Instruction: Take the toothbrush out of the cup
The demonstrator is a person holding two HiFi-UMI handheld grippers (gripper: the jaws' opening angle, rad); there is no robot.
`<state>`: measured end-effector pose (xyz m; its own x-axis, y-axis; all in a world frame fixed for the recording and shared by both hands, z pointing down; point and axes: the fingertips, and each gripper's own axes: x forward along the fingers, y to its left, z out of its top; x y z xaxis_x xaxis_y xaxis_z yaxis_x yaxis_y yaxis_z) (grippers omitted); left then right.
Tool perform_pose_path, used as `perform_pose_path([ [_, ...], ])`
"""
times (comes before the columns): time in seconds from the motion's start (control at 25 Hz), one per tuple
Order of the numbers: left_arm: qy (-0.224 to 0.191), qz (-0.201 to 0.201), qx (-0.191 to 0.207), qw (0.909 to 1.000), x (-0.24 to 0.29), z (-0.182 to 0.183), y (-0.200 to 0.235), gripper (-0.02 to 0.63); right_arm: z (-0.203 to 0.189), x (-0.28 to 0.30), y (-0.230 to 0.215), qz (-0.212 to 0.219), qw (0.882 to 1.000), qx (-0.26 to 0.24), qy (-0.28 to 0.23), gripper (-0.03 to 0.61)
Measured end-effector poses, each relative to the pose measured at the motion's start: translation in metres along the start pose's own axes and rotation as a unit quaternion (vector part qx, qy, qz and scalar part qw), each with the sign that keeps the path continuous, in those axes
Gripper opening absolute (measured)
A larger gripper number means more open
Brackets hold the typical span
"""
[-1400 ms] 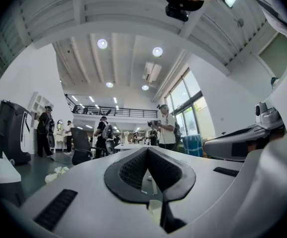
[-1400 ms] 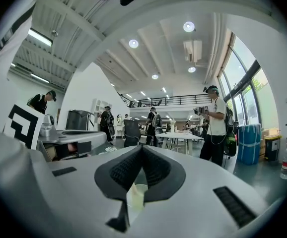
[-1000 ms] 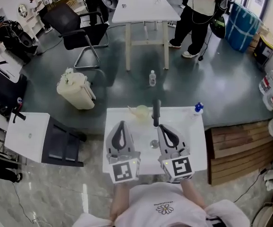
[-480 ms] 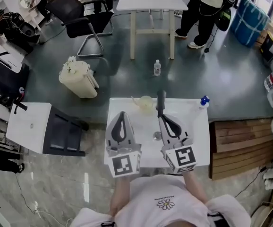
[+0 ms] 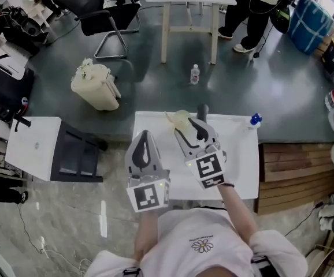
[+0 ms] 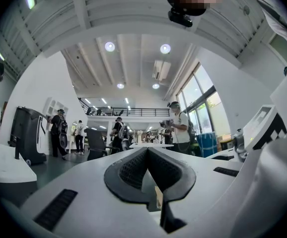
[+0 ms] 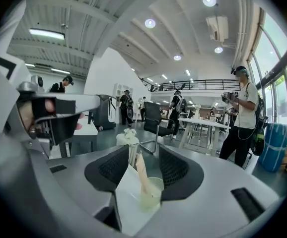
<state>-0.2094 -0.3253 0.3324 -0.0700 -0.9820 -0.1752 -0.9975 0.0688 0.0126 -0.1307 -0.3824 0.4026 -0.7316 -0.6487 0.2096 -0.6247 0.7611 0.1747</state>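
The left gripper (image 5: 145,133) (image 6: 146,151) hangs over the near left part of the white table (image 5: 242,154), its jaws closed together on nothing. Further right, at the table's far edge, the pale cup (image 5: 180,118) (image 7: 151,195) stands with the toothbrush (image 5: 169,115) (image 7: 140,175) leaning in it. The right gripper (image 5: 192,128) (image 7: 143,152) points at the cup; its jaws have just been opening, and the toothbrush rises in the gap between them, untouched by either pad.

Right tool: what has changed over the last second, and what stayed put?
The right tool swung left toward the cup, and its jaws have just been opening; the toothbrush shows between them, ungripped. The left tool stayed shut; cup and toothbrush unmoved.
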Motion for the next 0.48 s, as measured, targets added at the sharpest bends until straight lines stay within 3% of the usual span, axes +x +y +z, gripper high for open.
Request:
perform_pose_path([
  [0.2,0.008,0.004,-0.005,0.9999,-0.002,-0.006,0.005,0.017,-0.033,0.038,0.003,0.005,0.998,0.016,0.056,0.161],
  [0.36,0.017,0.001,0.018,0.9997,-0.004,-0.016,0.012,0.017,-0.038,0.057,0.013,-0.007,0.996,-0.044,0.083,0.158],
  [0.48,0.022,0.001,0.019,0.9996,-0.005,-0.021,0.013,0.017,-0.043,0.067,0.016,-0.021,0.994,-0.041,0.101,0.158],
])
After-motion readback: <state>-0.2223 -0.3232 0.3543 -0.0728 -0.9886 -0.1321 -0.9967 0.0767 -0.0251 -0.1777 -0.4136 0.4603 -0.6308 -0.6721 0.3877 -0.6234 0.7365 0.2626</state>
